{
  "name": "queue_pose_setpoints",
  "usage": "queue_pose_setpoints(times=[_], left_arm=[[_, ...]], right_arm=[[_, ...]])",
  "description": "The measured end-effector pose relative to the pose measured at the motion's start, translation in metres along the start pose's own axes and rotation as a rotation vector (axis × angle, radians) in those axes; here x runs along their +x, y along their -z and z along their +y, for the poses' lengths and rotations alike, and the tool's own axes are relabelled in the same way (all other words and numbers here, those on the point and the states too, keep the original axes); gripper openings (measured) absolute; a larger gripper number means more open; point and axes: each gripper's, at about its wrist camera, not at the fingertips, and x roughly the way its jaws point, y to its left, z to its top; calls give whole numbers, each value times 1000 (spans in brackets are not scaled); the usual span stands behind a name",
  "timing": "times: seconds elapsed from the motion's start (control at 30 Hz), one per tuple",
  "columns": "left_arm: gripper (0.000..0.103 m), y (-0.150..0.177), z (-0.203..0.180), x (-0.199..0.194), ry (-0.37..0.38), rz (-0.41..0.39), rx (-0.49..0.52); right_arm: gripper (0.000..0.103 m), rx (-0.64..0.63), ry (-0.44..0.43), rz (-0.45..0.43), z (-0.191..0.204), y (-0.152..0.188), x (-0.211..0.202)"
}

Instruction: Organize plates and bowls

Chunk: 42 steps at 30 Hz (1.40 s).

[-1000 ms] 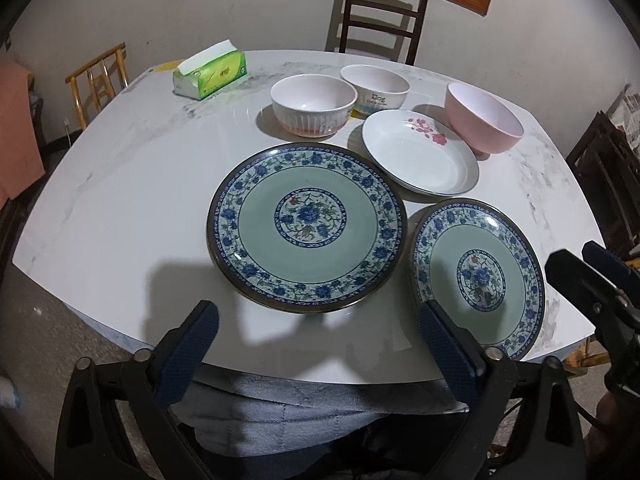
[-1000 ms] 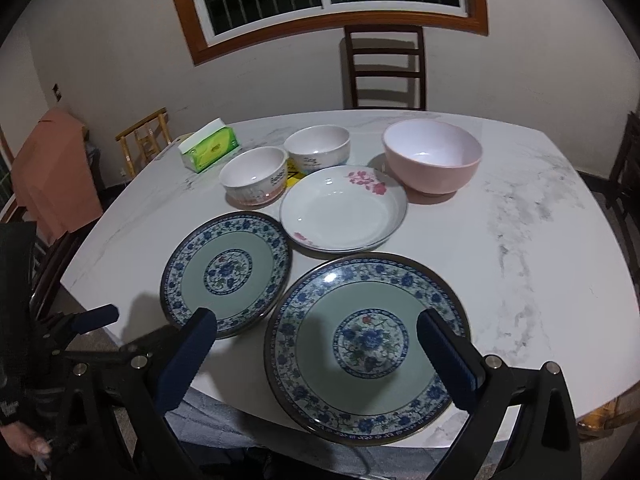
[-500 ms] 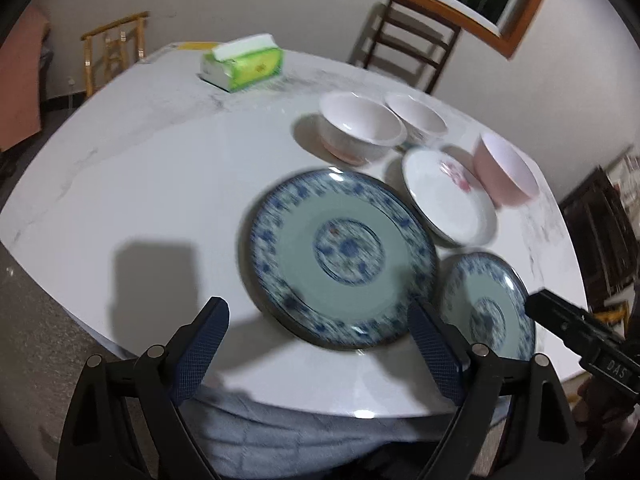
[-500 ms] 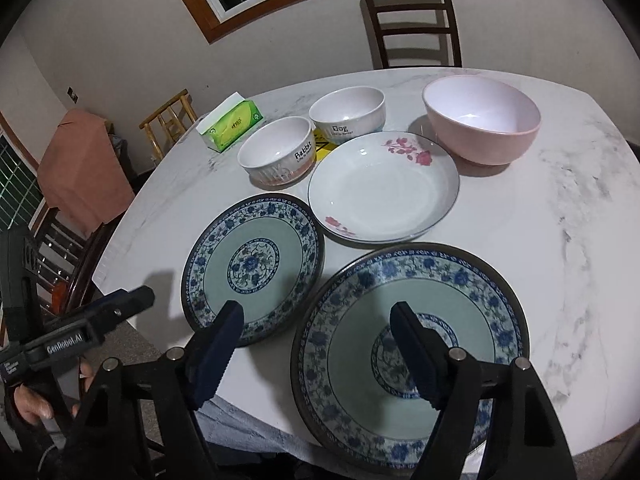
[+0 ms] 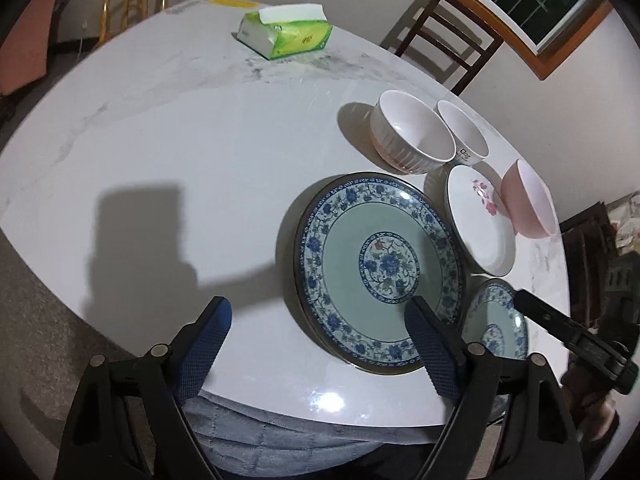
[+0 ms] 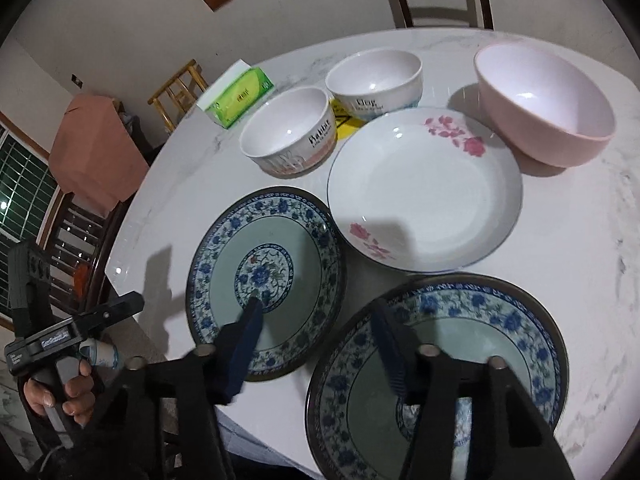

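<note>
Two blue-patterned plates lie side by side at the table's front: the left plate (image 5: 376, 268) (image 6: 264, 264) and the right plate (image 5: 496, 320) (image 6: 436, 360). Behind them are a white floral plate (image 6: 424, 196), a pink bowl (image 6: 544, 108) and two white bowls (image 6: 288, 136) (image 6: 376, 76). My right gripper (image 6: 316, 320) hovers low over the gap between the blue plates, one finger above each; its jaws are closing and the pads press on nothing. My left gripper (image 5: 320, 320) is open over the front table edge, jaws narrowing slightly, its right finger above the left plate's near rim.
A green tissue pack (image 5: 286, 32) lies at the far left of the white marble table (image 5: 180, 152). Wooden chairs (image 5: 448, 36) stand around it. A hand (image 6: 60, 392) holds the left gripper's handle off the table's left edge. A grey-clad lap shows below the front edge.
The right gripper dropped closer to the blue plates and its jaws narrowed a lot. The left gripper swung left and rolled, so the dishes now sit at the right of its view.
</note>
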Motion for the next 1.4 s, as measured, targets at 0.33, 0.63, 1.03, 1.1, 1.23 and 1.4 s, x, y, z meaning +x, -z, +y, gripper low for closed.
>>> queue_pose_setpoints(times=[0.33,0.63,1.03,1.1,1.23,1.4], left_arm=[[61,-11,12,24,20,55,-21],[41,-17,20,45,13,83,-16],[23,-24,29,66,22,128,-16],[22,-25,31,68,28,133,-14],[18,-26,31,69,42,135,-4],[11,-28,28,69,53,134,15]], right_arm=[[37,0,14,74,-5,-12,33],[28,-9,18,107,-8,-20,48],[19,-2,20,125,-15,-25,65],[15,-2,19,129,-15,-25,67],[13,-20,25,123,-10,-25,69],[13,-25,36,115,-5,-20,68]])
